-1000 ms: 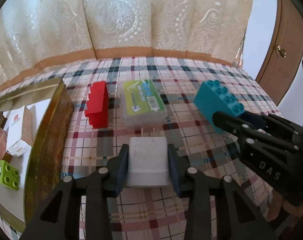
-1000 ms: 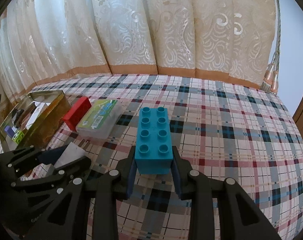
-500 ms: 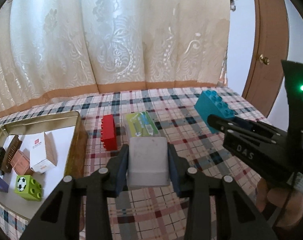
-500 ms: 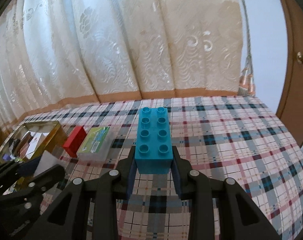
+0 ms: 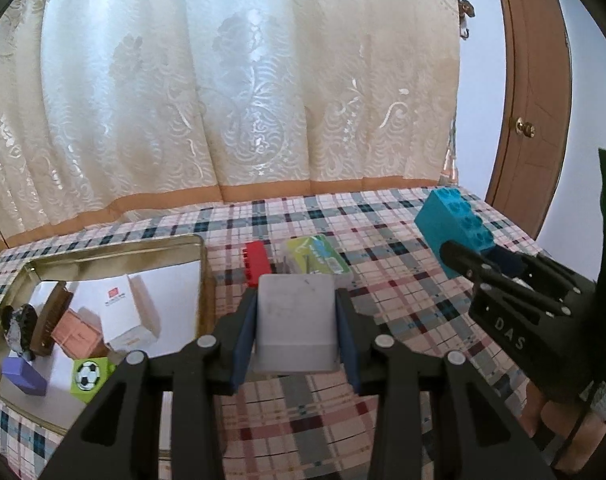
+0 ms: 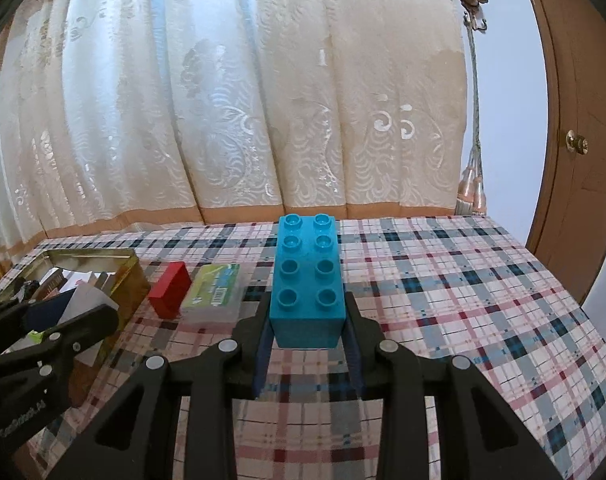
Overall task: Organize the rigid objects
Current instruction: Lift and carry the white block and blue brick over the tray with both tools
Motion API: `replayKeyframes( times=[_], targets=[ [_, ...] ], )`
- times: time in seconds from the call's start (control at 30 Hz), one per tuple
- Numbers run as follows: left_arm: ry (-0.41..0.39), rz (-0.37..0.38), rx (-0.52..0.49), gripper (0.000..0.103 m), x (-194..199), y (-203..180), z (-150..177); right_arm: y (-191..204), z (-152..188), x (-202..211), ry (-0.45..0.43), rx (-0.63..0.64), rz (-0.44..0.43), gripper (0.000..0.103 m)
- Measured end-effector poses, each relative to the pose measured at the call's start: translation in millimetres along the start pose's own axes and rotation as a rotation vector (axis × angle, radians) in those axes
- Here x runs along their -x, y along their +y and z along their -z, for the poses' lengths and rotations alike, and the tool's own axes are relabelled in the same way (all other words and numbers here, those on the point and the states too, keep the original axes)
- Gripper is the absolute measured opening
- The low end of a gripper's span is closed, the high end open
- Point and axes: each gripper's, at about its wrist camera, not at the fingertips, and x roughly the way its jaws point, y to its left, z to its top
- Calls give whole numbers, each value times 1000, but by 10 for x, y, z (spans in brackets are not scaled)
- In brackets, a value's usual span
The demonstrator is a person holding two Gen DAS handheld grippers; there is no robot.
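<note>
My left gripper [image 5: 295,320] is shut on a white block [image 5: 294,320] and holds it above the plaid table. My right gripper [image 6: 307,312] is shut on a teal toy brick [image 6: 307,280], also lifted; the brick shows in the left wrist view [image 5: 453,222] too. A red brick [image 5: 256,261] and a clear case with a green label [image 5: 317,258] lie on the table beyond. They also show in the right wrist view: the red brick [image 6: 170,289], the case [image 6: 214,289]. A gold tin [image 5: 201,280] stands at the left.
The tin holds a white carton [image 5: 127,312], a green football cube [image 5: 89,374], a purple block [image 5: 23,372], a pink box and dark items. A cream curtain hangs behind the table. A brown door [image 6: 575,120] is at the right.
Both grippers have risen and tilted up with their blocks, so the table looks farther and more curtain shows. The tin's inside has come into the left wrist view.
</note>
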Motion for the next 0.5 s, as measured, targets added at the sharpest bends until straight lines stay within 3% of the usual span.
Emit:
replayKeyframes(
  times=[0.5],
  targets=[
    [-21, -31, 29, 37, 98, 370, -31, 387, 35, -24, 15, 17, -18, 34]
  ],
)
